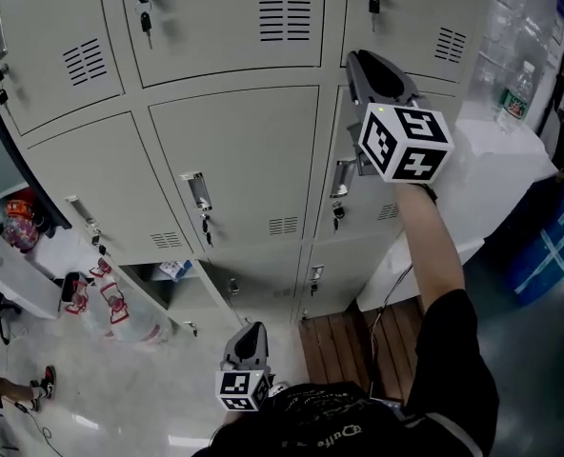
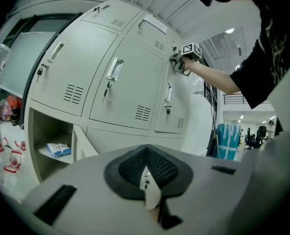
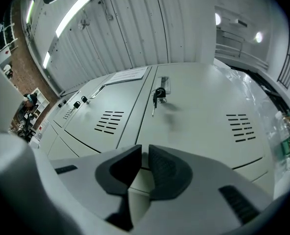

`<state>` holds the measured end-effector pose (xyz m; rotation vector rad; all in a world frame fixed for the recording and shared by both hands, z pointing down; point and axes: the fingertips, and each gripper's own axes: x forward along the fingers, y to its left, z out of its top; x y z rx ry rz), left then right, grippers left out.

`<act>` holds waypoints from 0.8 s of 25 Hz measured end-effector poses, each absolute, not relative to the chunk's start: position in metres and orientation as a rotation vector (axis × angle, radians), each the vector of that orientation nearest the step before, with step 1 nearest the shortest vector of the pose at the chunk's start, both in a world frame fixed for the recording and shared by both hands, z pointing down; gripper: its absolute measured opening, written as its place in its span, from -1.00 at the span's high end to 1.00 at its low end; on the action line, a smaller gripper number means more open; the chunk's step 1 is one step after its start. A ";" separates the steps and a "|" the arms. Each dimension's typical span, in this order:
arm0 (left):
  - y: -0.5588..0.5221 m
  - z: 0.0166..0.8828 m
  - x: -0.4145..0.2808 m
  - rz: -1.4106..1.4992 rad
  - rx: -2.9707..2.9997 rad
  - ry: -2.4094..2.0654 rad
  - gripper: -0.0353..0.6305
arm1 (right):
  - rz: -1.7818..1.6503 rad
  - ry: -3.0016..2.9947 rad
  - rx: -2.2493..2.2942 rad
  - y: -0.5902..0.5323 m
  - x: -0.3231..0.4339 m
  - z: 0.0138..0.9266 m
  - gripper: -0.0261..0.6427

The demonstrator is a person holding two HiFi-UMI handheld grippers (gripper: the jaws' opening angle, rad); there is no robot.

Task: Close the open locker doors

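Tall wall of pale grey metal lockers (image 1: 234,150), with one door low down left open.
The open grey locker door (image 2: 84,146) sticks out at the bottom left. The right gripper (image 1: 363,65) is up close to a shut door on the right, its jaws a little apart and holding nothing. The left gripper (image 1: 247,336) hangs low, jaws together and empty. A small blue and white packet (image 2: 58,149) lies inside the open locker.
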<state>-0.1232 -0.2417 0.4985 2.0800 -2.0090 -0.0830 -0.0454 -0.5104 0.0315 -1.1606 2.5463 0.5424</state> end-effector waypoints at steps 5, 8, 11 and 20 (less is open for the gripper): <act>-0.240 0.497 -0.127 -0.082 2.069 -2.031 0.89 | 0.538 2.569 -1.145 -0.510 -0.046 0.031 0.79; -0.236 0.496 -0.126 -0.079 2.065 -2.038 0.89 | 0.517 2.579 -1.089 -0.499 -0.043 0.032 0.79; -0.230 0.494 -0.126 -0.084 2.053 -2.046 0.89 | 0.543 2.587 -1.032 -0.476 -0.035 0.039 0.79; -0.188 0.491 -0.117 -0.115 1.969 -2.105 0.89 | 0.482 2.698 -0.854 -0.404 -0.013 0.122 0.79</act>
